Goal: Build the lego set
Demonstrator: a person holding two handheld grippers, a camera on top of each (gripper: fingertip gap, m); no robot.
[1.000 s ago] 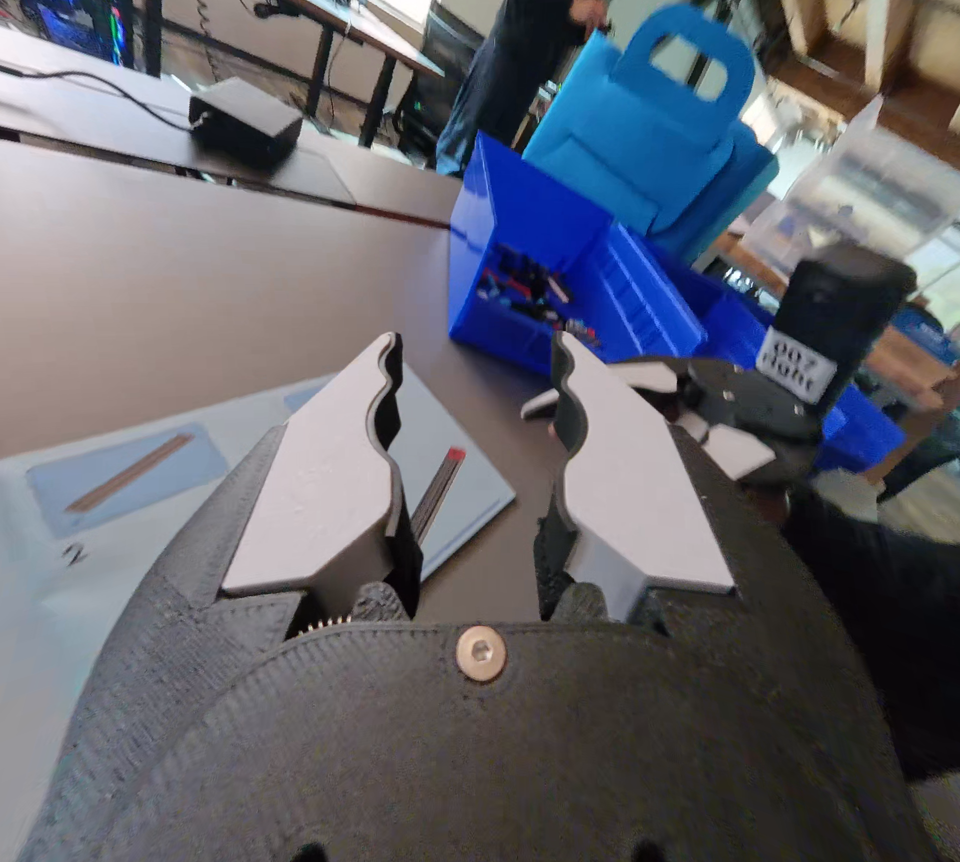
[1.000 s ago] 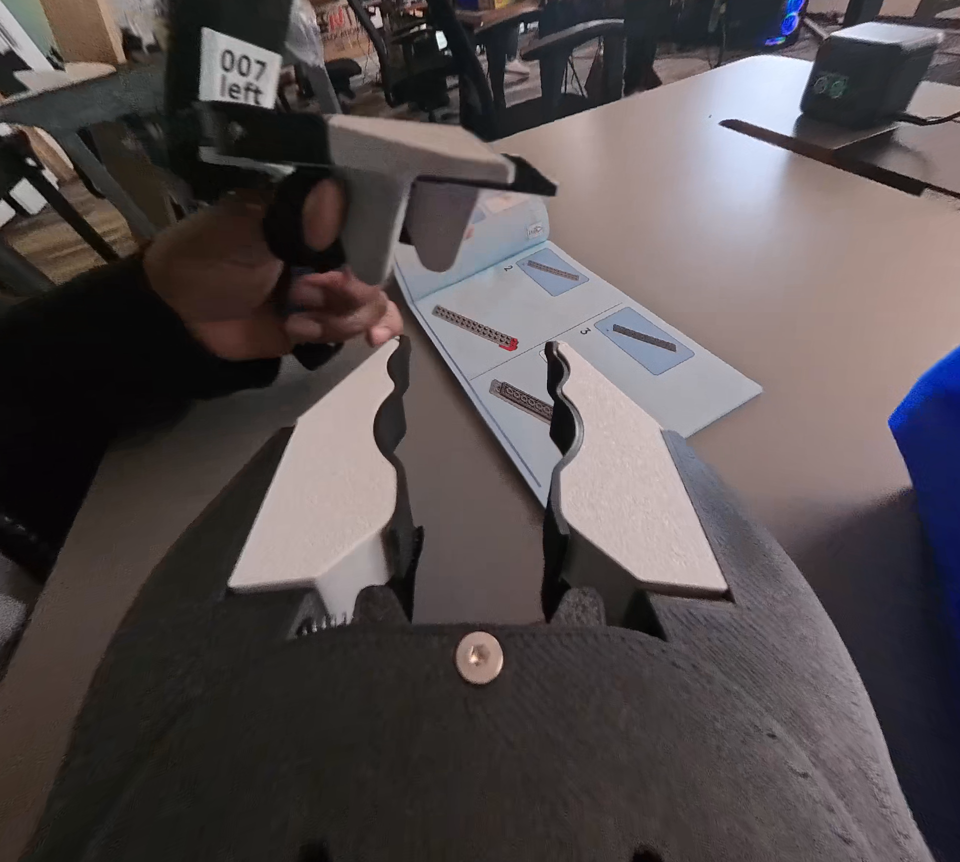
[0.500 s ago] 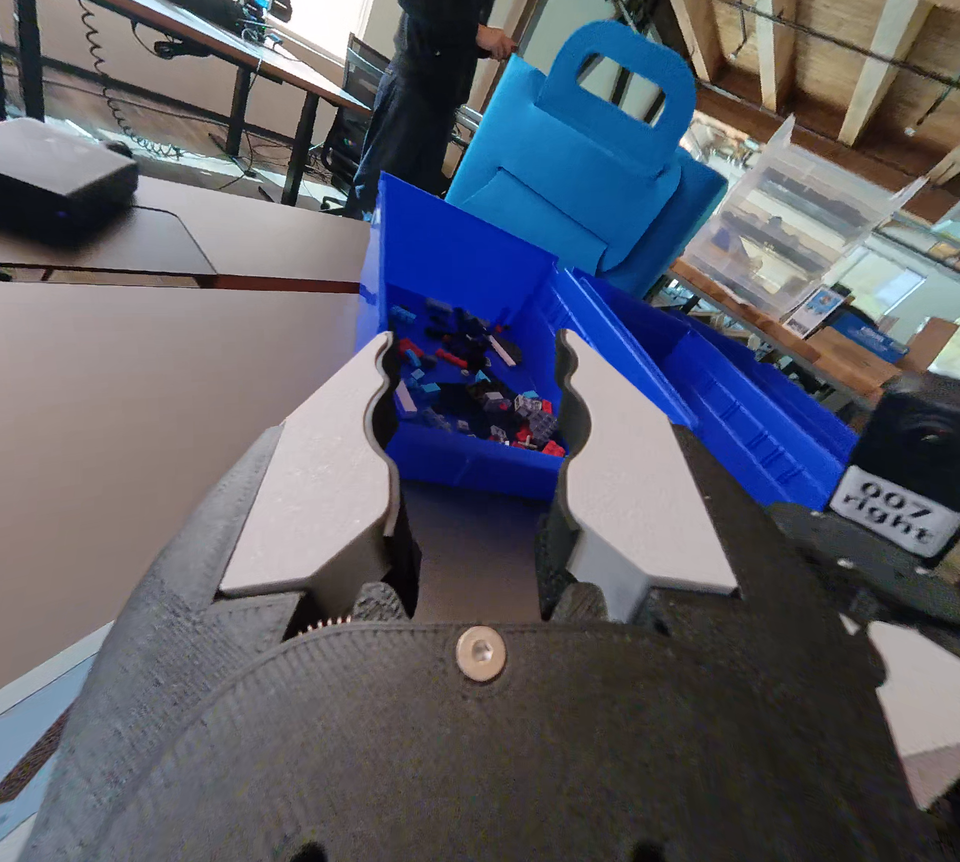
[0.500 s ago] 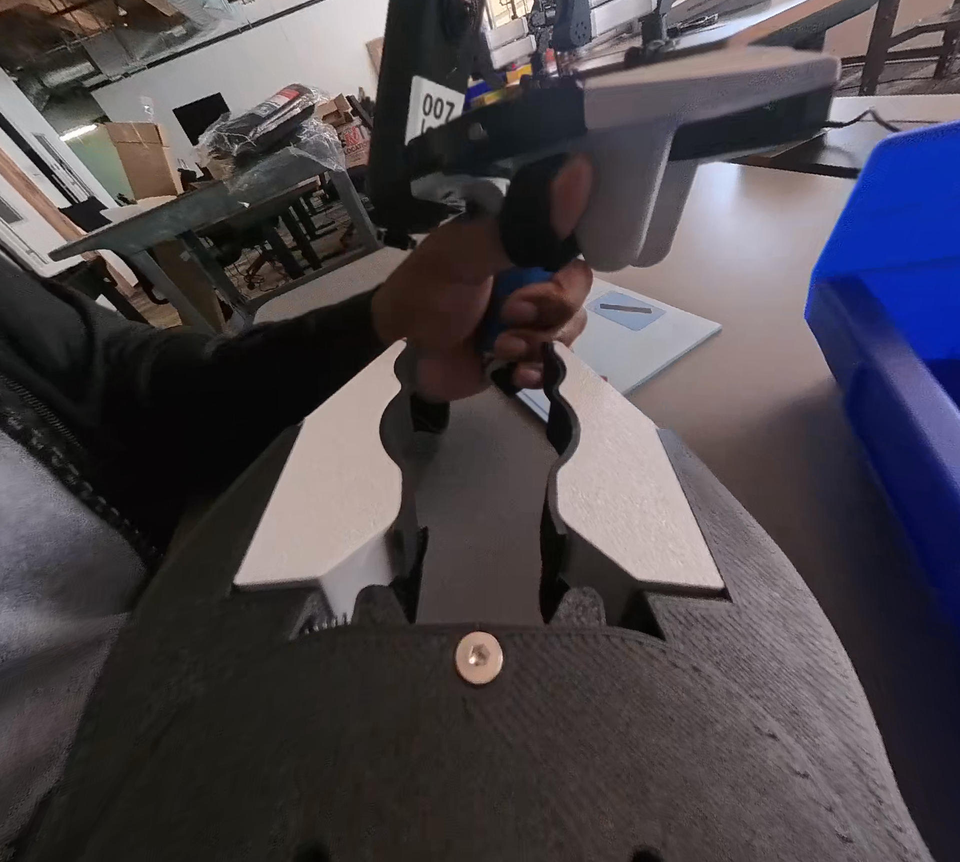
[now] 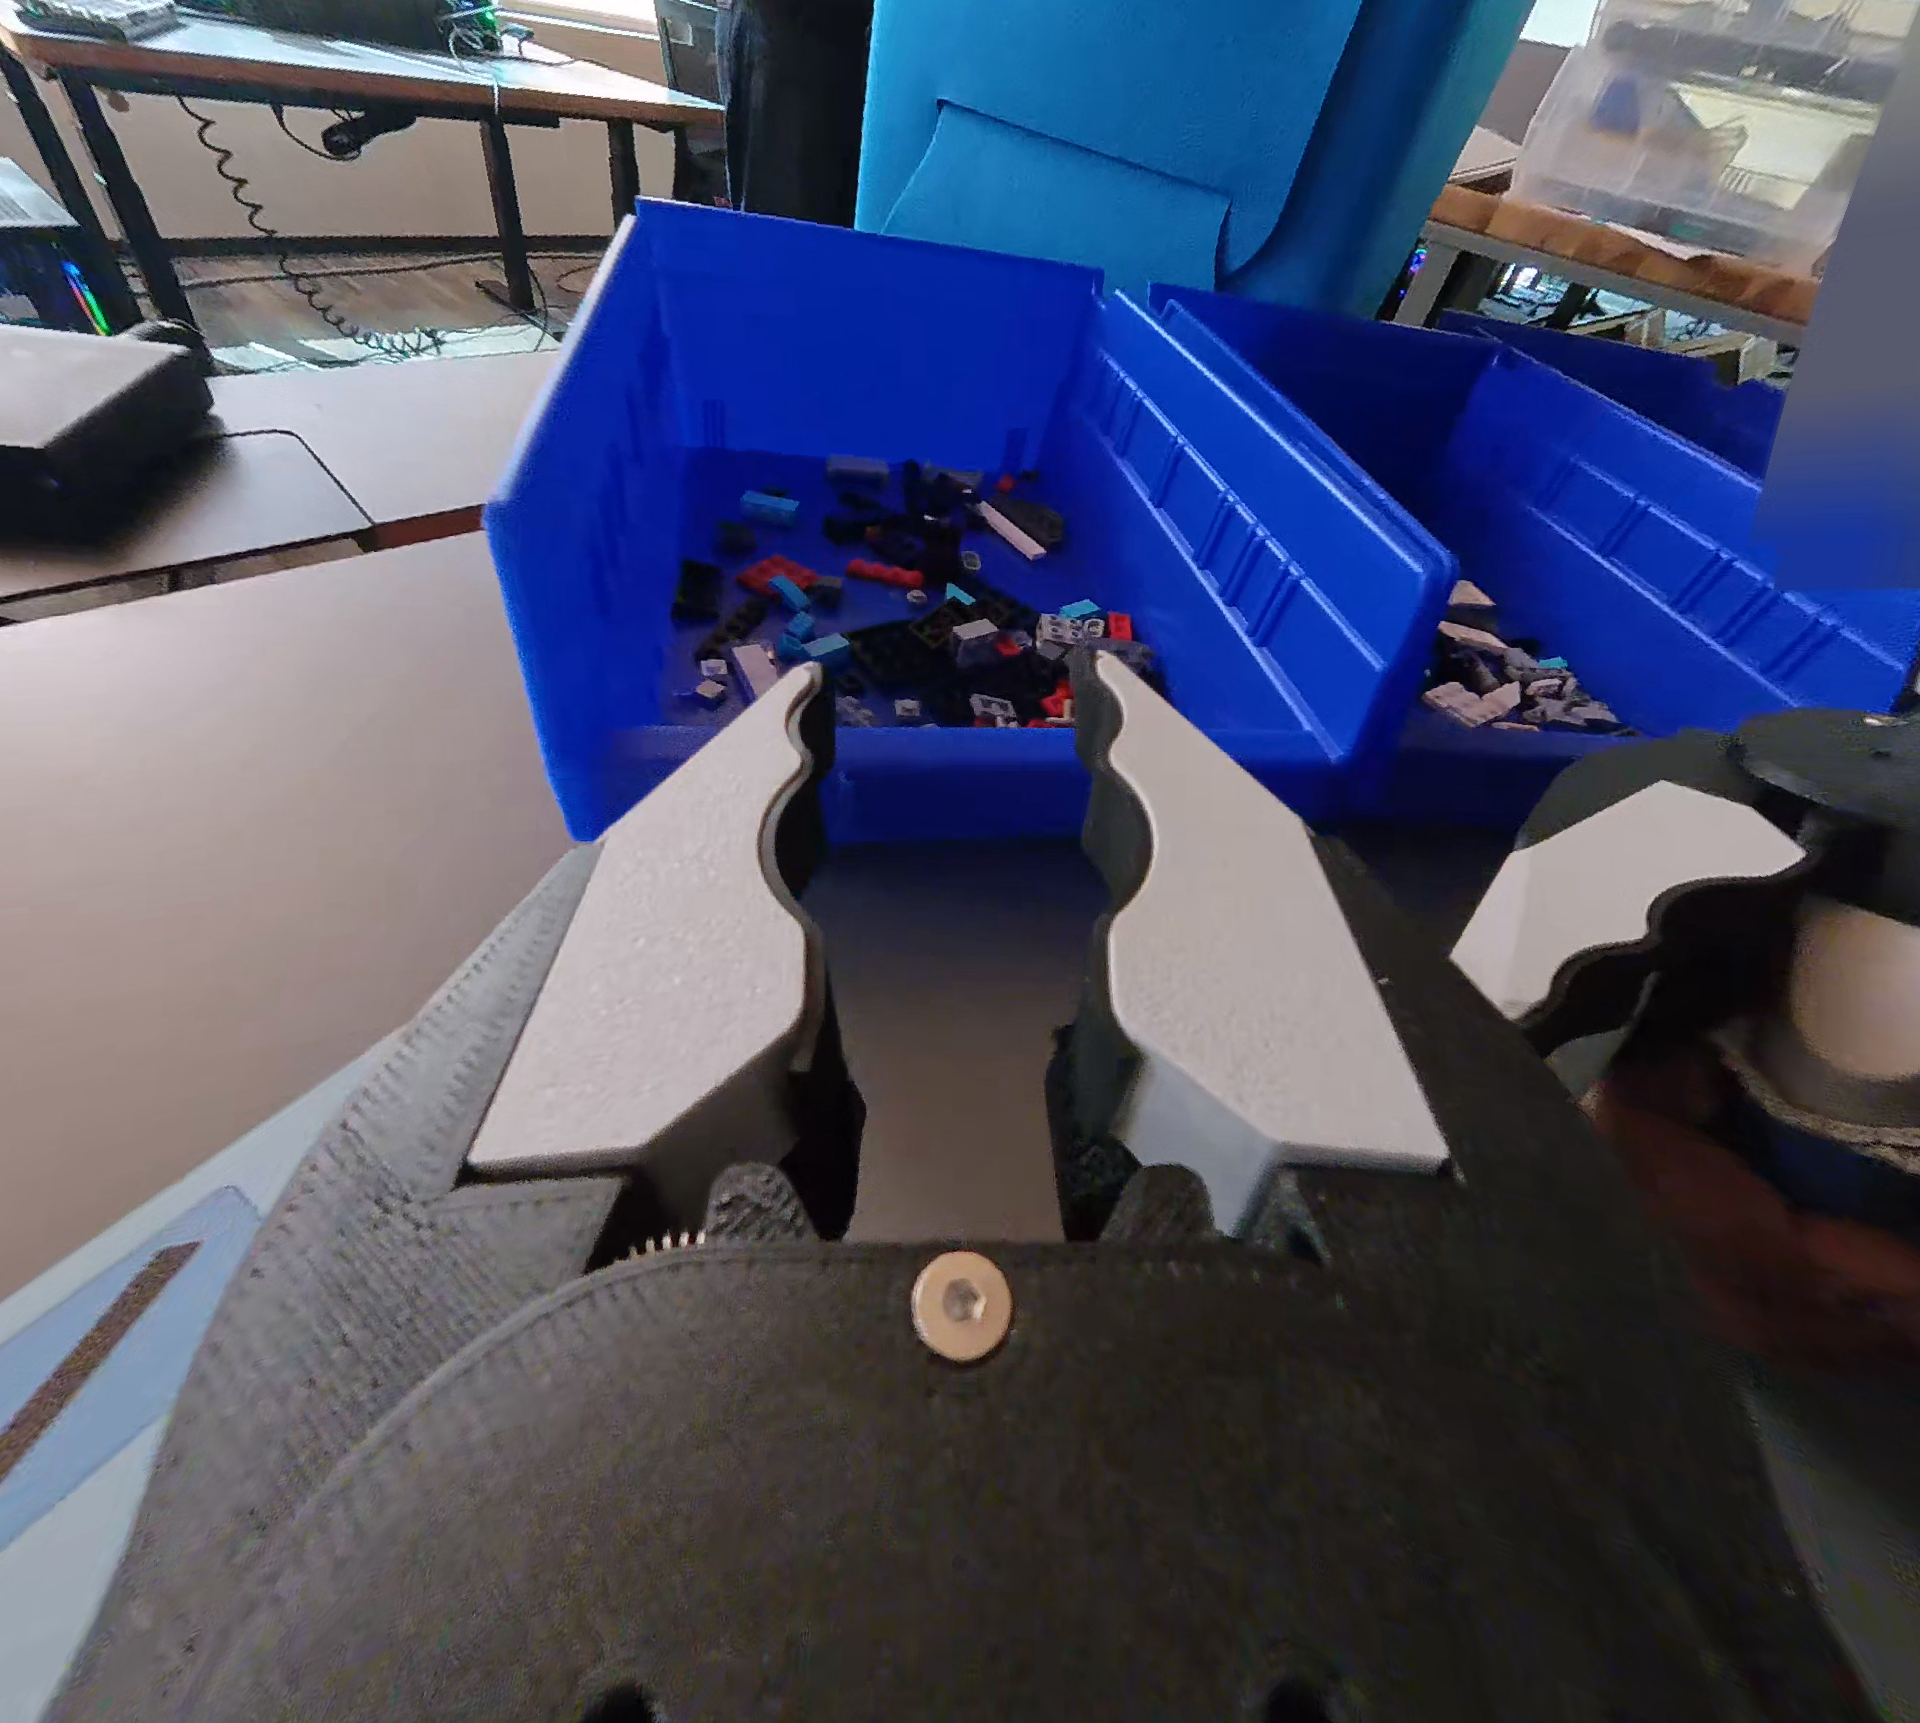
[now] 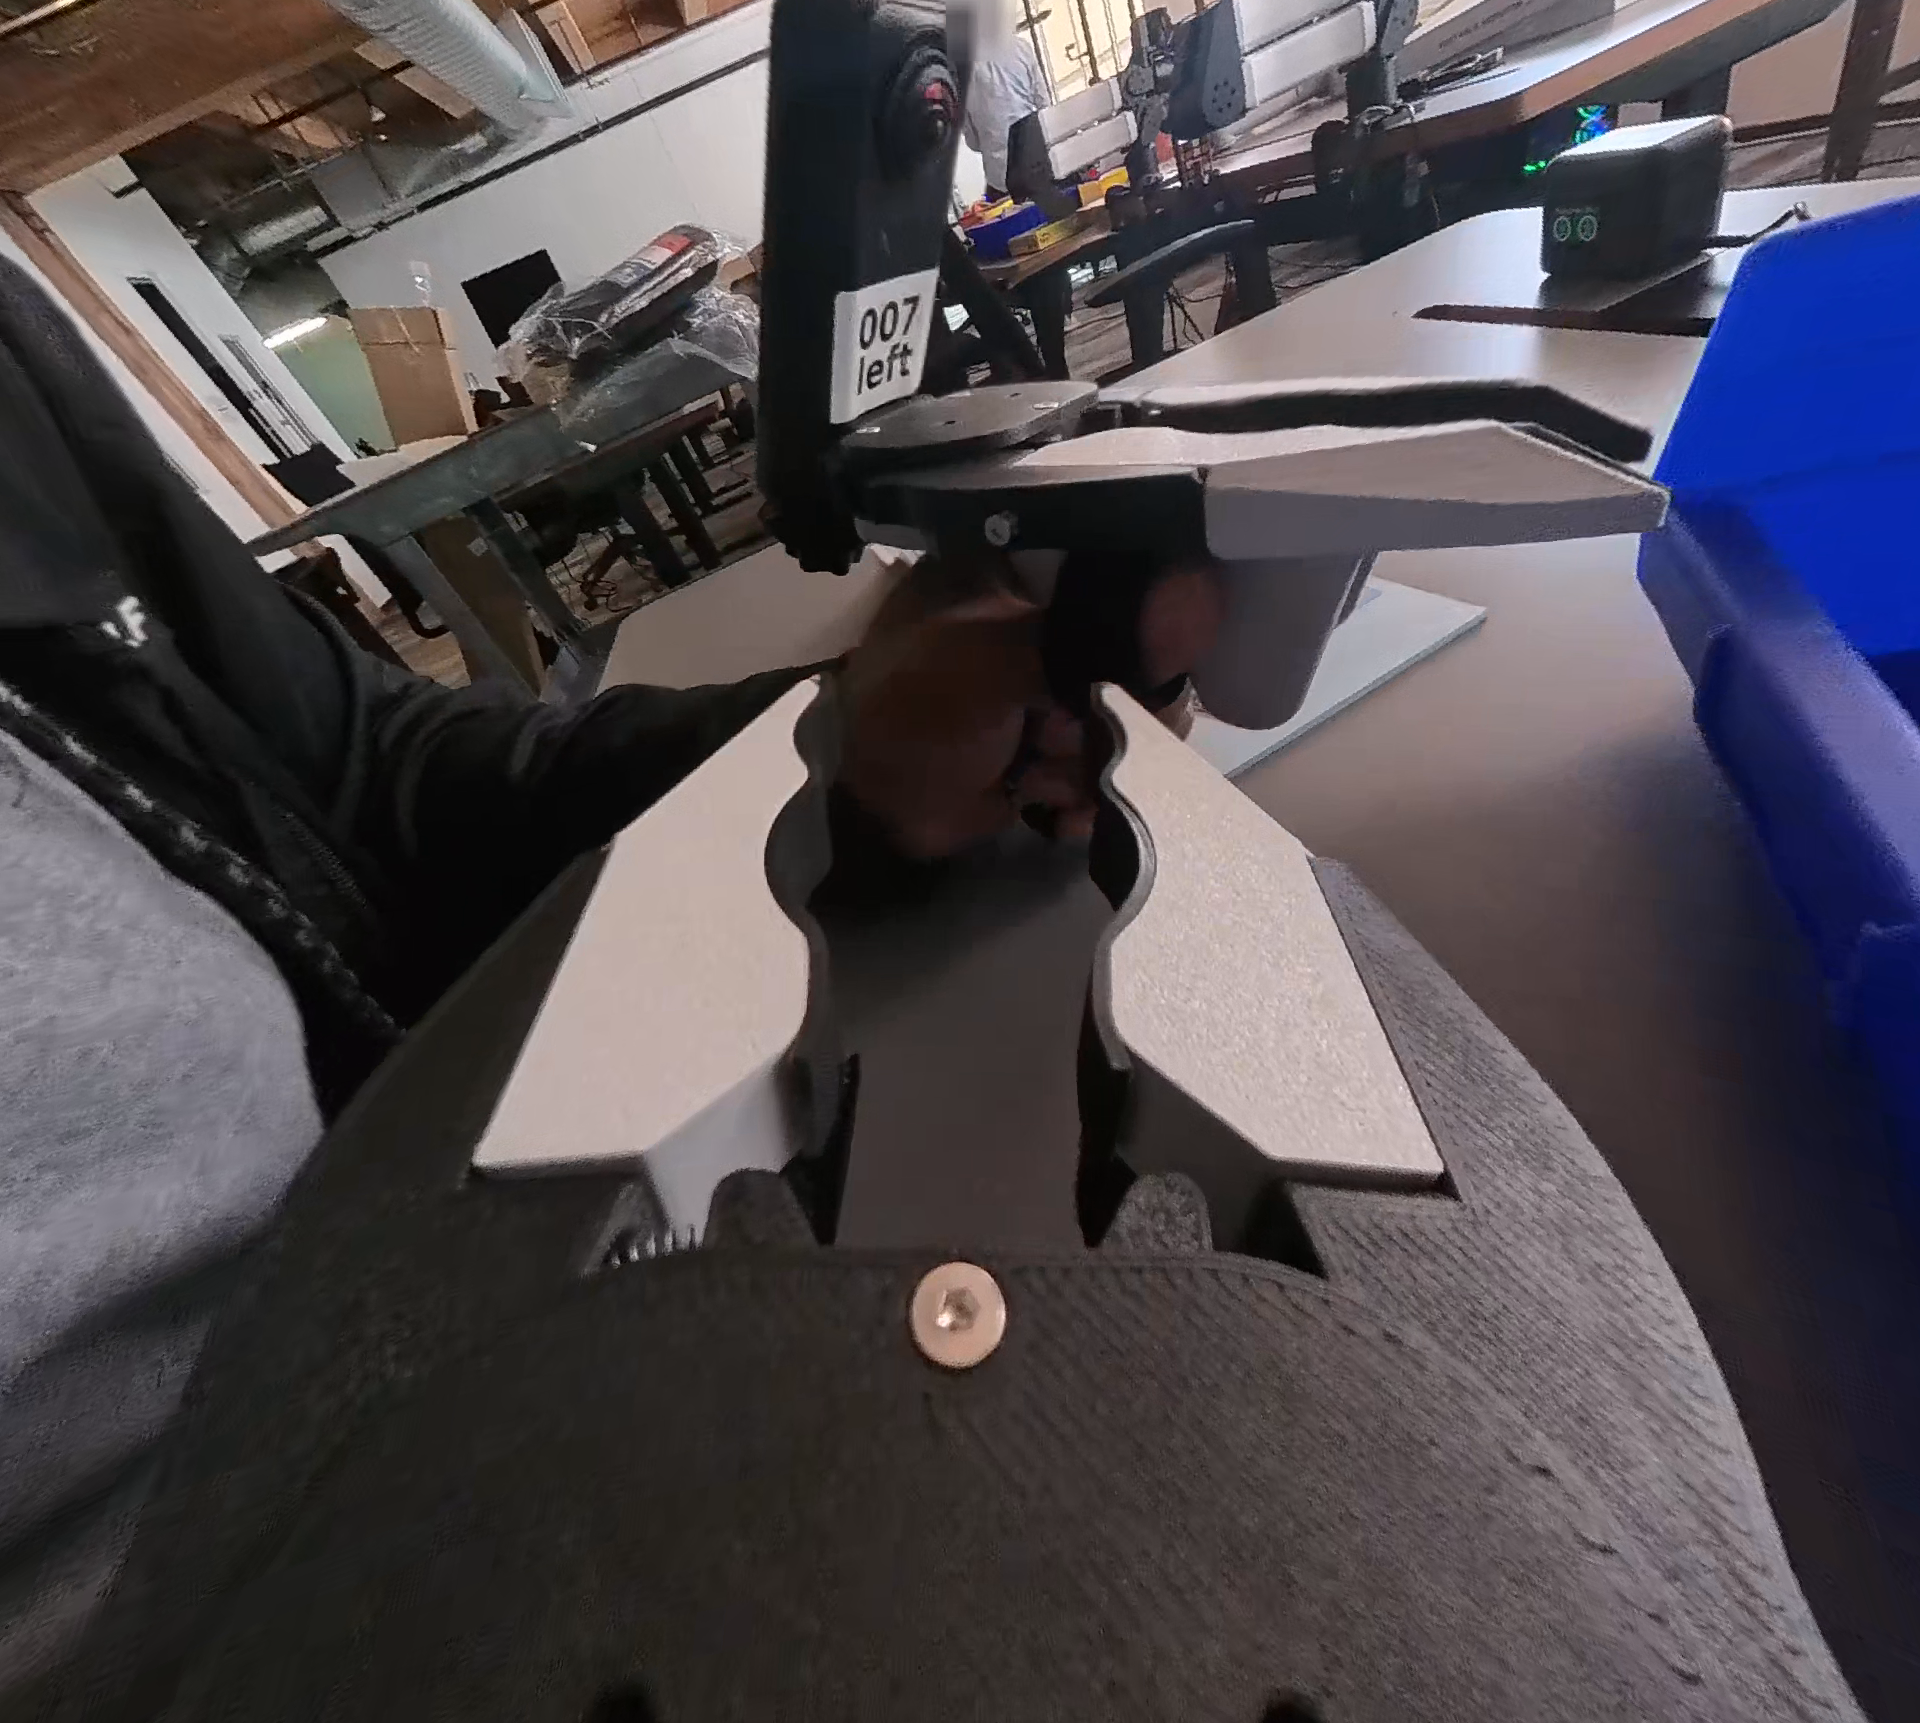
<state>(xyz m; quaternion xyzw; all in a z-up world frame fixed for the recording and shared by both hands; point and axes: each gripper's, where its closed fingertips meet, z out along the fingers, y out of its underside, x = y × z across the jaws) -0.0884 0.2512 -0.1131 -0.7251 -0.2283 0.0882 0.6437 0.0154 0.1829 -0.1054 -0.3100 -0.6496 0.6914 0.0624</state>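
dark brown tabletop (image 5: 260, 790) is seen across the left of the left wrist view, with workshop desks and windows in the upper left. at the centre of that frame an open-fronted bright blue plastic bin (image 5: 582, 551) is stood on the table, and loose lego pieces in black, red, grey and light blue (image 5: 894, 624) are scattered on its floor. a second blue bin holding grey pieces (image 5: 1662, 510) is placed just beside it, at the right. the left gripper (image 5: 951, 676) is held before the first bin, fingers apart and empty. the right gripper (image 6: 956, 702) is likewise parted and empty, pointed toward the hand (image 6: 966, 738) on the other tool. a pale blue instruction booklet (image 5: 94, 1361) is glimpsed at the lower left. no assembled part is visible, so the build is judged barely begun: no piece has yet been picked, and all joining is left.
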